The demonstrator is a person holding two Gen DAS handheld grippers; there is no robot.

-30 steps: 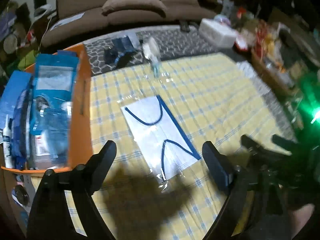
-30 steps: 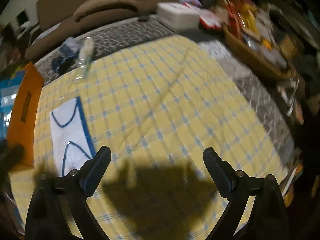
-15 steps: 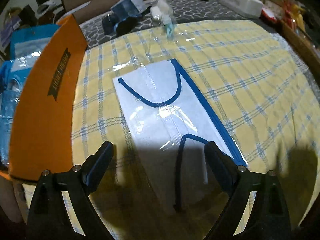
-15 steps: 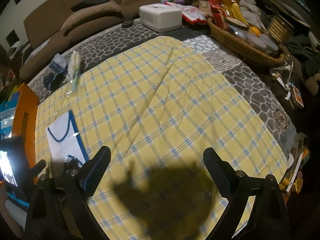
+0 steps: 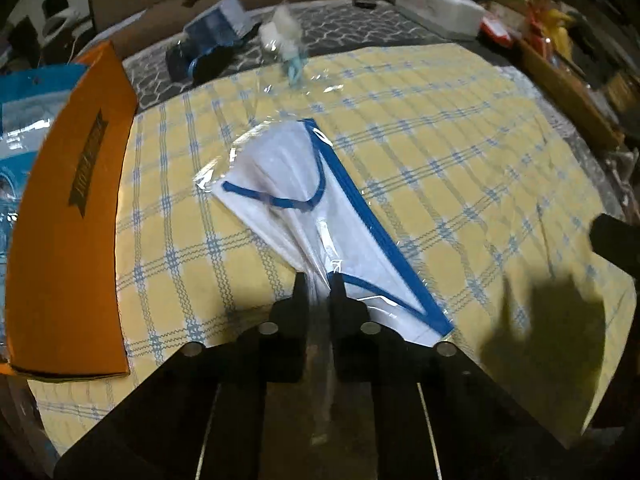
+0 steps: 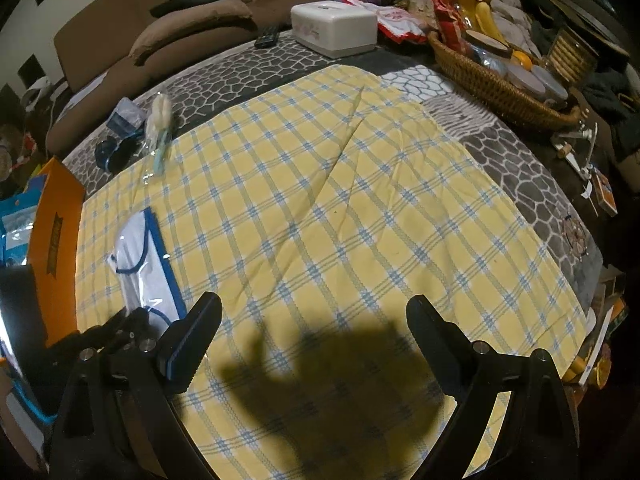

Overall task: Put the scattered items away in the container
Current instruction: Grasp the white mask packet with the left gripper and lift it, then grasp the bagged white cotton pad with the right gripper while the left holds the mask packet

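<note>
Tongs of the left hand [image 5: 318,286] grip the near end of the wrapped mask [image 5: 308,200], its long axis pointing away beside the orange box [image 5: 68,220] at left, while right tongs [image 6: 314,340] hang open, farther off.

Yellow-and-blue plaid cloth [image 6: 360,220]: spread flat directly beneath and ahead of the claw. Grey stone-pattern cover [image 6: 248,76]: under the cloth, showing beyond its far and right edges. White tissue box [image 6: 334,28]: far ahead. Black remote [image 6: 267,37]: just left of the box. Wicker basket [image 6: 492,84]: far right, filled with jars and packets. Brown sofa [image 6: 180,28]: behind everything, cushions piled on it.
</note>
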